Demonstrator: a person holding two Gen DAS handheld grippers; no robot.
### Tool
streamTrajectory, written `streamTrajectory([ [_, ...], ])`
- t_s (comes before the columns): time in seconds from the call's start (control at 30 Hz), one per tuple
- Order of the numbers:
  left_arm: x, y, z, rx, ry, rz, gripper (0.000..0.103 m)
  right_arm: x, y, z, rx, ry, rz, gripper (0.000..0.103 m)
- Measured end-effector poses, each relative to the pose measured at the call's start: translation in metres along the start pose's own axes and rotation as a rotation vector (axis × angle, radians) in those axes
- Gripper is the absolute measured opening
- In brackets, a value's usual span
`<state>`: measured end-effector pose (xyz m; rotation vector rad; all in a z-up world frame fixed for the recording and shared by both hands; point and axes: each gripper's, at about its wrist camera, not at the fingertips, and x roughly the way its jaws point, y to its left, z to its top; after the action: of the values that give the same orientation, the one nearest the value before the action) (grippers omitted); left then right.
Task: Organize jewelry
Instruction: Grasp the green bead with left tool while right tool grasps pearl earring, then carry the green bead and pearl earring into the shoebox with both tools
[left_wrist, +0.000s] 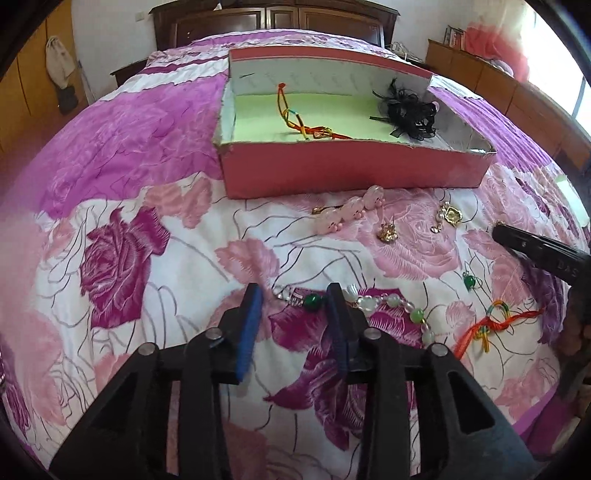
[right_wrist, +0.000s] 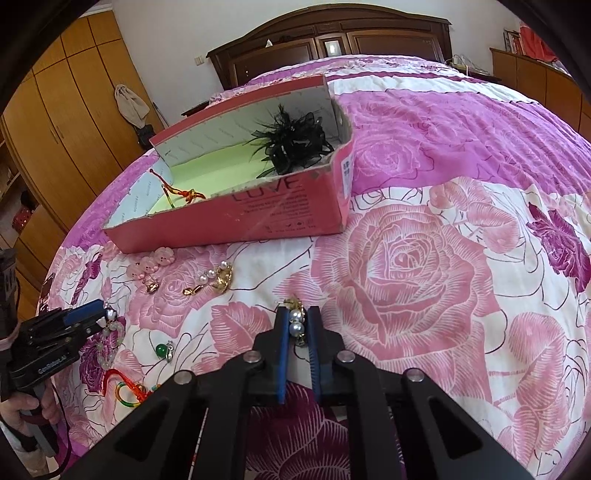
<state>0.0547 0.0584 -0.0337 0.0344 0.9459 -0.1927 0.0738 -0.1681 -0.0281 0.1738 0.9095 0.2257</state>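
A red cardboard box (left_wrist: 351, 173) (right_wrist: 258, 221) lies on the bed, holding a red braided cord (left_wrist: 299, 118) and a black feathery hair piece (left_wrist: 406, 110) (right_wrist: 291, 144). My left gripper (left_wrist: 295, 295) is open, its fingers straddling one end of a pearl and green bead bracelet (left_wrist: 388, 302) on the bedspread. My right gripper (right_wrist: 298, 317) is shut on a pearl and gold earring (right_wrist: 296, 321), held above the bedspread. Loose on the bed lie a pink pig hair clip (left_wrist: 351, 212), a gold earring (left_wrist: 388, 230), a pearl and gold earring (left_wrist: 448, 216), a green bead charm (left_wrist: 470, 282) and a red braided cord (left_wrist: 491, 325).
The bed has a pink and purple rose bedspread (right_wrist: 406, 277) and a dark wooden headboard (right_wrist: 332, 40). Wooden wardrobes (right_wrist: 55, 129) stand to the left and a low cabinet (left_wrist: 480, 74) to the right. The right gripper's tip (left_wrist: 532, 247) shows at the left wrist view's right edge.
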Motion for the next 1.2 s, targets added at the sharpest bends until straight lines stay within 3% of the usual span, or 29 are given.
streamTrajectory([
  [0.17,0.001,-0.008,0.0,0.052,-0.007,0.025,0.026,-0.003,0.0,0.0,0.004,-0.006,0.005,0.011],
  [0.37,-0.002,0.005,0.001,-0.007,-0.016,-0.007,0.004,-0.007,0.0,0.0,0.011,-0.012,0.016,0.011],
  [0.73,-0.025,0.023,0.003,-0.091,-0.094,-0.079,0.004,-0.014,0.004,0.001,0.007,-0.032,0.032,0.011],
  [1.2,-0.056,0.013,0.02,-0.107,-0.226,-0.1,0.004,-0.043,0.028,0.01,-0.078,-0.156,0.067,0.011],
])
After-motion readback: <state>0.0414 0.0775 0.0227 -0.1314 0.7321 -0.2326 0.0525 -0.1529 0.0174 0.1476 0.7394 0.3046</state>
